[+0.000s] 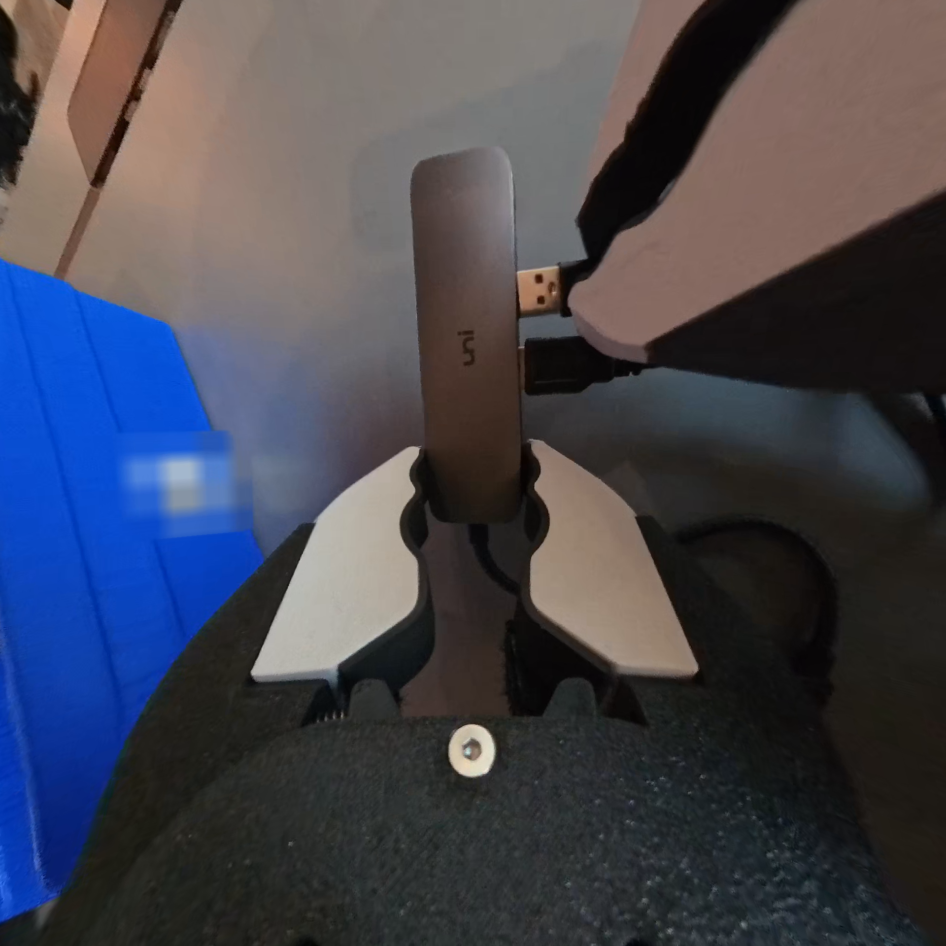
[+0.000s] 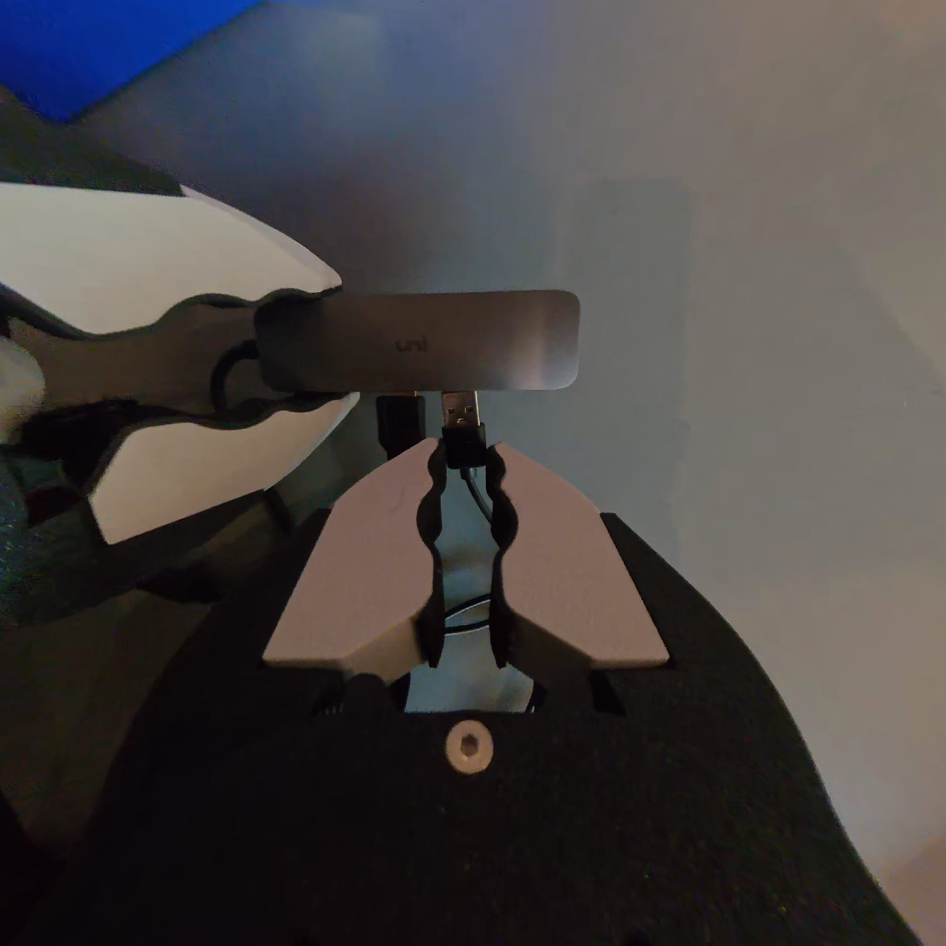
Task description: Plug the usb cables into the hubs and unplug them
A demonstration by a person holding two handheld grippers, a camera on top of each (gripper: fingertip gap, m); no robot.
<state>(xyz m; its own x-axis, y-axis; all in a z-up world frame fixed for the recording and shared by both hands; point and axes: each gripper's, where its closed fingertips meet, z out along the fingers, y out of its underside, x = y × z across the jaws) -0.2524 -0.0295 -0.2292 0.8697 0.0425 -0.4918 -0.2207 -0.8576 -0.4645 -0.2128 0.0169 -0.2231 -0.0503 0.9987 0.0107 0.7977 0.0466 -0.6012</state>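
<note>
My left gripper (image 1: pixel 473 478) is shut on the near end of a slim grey USB hub (image 1: pixel 463 317) and holds it above the grey table. My right gripper (image 2: pixel 465 450) is shut on the black housing of a USB plug (image 2: pixel 463 420). The plug's metal tip touches or sits just inside a port on the hub's long edge (image 2: pixel 420 340); most of the metal still shows. In the left wrist view the plug (image 1: pixel 540 292) comes in from the right. A second black USB plug (image 1: pixel 558 366) sits fully in the neighbouring port and also shows in the right wrist view (image 2: pixel 399 417).
A blue bin (image 1: pixel 92 486) stands at the left, close to the hub. Black cables (image 1: pixel 768 563) loop on the grey tabletop (image 2: pixel 716 256) under the right gripper. The hub's own short cable (image 1: pixel 486 558) hangs between my left fingers. Across from one pair of fingers to the other is roughly 6 centimeters.
</note>
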